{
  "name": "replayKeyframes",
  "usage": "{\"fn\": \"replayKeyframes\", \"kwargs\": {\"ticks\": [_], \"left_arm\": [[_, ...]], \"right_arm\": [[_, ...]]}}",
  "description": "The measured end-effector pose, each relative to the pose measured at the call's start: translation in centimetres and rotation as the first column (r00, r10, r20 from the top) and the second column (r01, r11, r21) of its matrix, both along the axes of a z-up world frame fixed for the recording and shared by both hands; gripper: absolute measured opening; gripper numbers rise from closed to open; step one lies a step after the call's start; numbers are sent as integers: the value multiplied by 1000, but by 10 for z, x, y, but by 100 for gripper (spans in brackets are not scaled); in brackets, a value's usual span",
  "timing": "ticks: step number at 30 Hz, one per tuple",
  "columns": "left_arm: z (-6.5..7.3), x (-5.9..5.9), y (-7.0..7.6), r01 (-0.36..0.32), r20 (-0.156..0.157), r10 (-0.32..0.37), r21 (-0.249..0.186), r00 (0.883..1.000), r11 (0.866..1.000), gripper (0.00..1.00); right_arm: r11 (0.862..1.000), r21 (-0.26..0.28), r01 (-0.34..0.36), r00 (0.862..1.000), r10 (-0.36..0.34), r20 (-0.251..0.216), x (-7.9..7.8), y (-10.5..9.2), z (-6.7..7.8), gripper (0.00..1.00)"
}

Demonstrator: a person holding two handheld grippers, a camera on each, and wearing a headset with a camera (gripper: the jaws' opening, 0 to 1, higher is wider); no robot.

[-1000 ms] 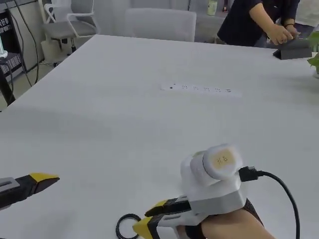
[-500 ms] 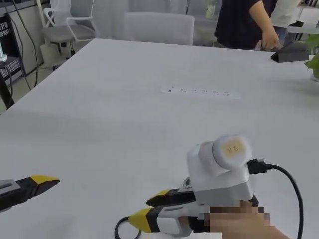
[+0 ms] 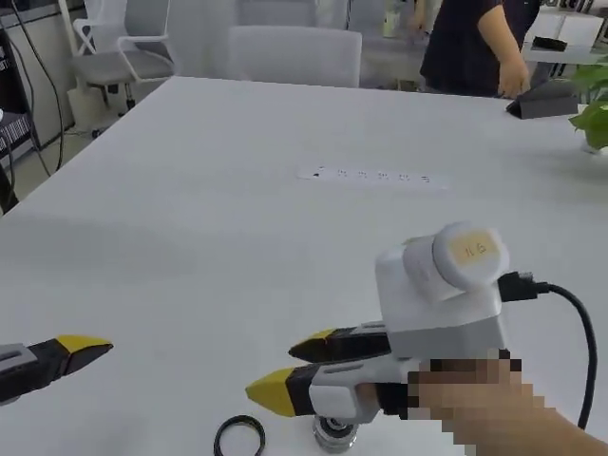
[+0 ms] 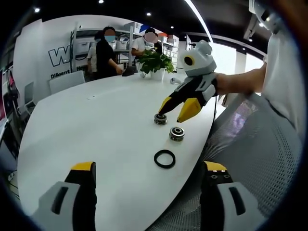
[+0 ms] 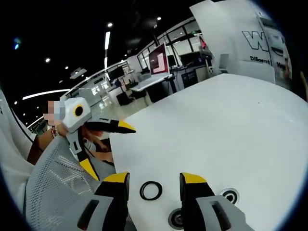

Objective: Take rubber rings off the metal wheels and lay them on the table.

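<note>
Black ring [image 3: 239, 437] flat on the white table [image 3: 209, 237], close to the near edge, free of both grippers. Ahead of the left gripper [image 4: 149, 169], same ring [image 4: 164, 158] lying in line with the gap; jaws spread wide, holding nothing. Past the ring, two metal wheels on their flat faces, apart from each other: one wheel [image 4: 176, 133] near the ring, second wheel [image 4: 160, 119] a little beyond. Right gripper [image 3: 277, 369] held over the table with yellow tips pointing left, jaws parted to a middling gap, empty. Just below it in the head view, a wheel [image 3: 334, 432], partly hidden, right of the ring. From the left gripper view, right gripper [image 4: 174, 111] tips close by the second wheel; cannot tell whether touching. In the right gripper view, ring [image 5: 150, 190] between and just past the jaws, one wheel [image 5: 175, 219] at the bottom, another wheel [image 5: 228, 196] off to the right. Cannot tell whether either wheel carries a ring. Farther back: power strip [image 3: 370, 176] on the table, chair [image 3: 294, 52], plant [image 3: 594, 104], person [image 3: 470, 38] standing at the far side.
</note>
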State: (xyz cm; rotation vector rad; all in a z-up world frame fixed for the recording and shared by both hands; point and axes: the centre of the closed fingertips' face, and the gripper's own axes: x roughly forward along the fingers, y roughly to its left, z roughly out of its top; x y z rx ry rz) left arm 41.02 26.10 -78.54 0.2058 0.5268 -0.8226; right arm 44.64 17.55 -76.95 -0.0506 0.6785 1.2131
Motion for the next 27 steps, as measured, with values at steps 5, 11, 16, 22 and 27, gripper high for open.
{"fn": "replayKeyframes", "kwargs": {"ticks": [5, 11, 16, 22, 27], "left_arm": [[3, 2, -1, 7, 4, -7, 0, 1000, 1000, 88], [6, 4, -1, 15, 10, -15, 1, 1000, 1000, 89], [11, 6, 0, 15, 21, -15, -3, 1000, 1000, 89], [17, 7, 2, 12, 41, -11, -8, 999, 1000, 90], [21, 6, 5, 0, 48, 1, -20, 999, 1000, 91]], "right_arm": [[999, 52, 16, 999, -18, 27, 4, -5, 24, 41], [995, 93, 43, 997, -48, 56, 9, -19, 46, 49], [988, 152, 38, 994, -52, 92, 10, -31, 70, 62], [984, 168, 53, 983, -81, 165, 15, -52, 92, 71], [976, 211, 60, 971, -106, 214, 16, -70, 104, 73]]}}
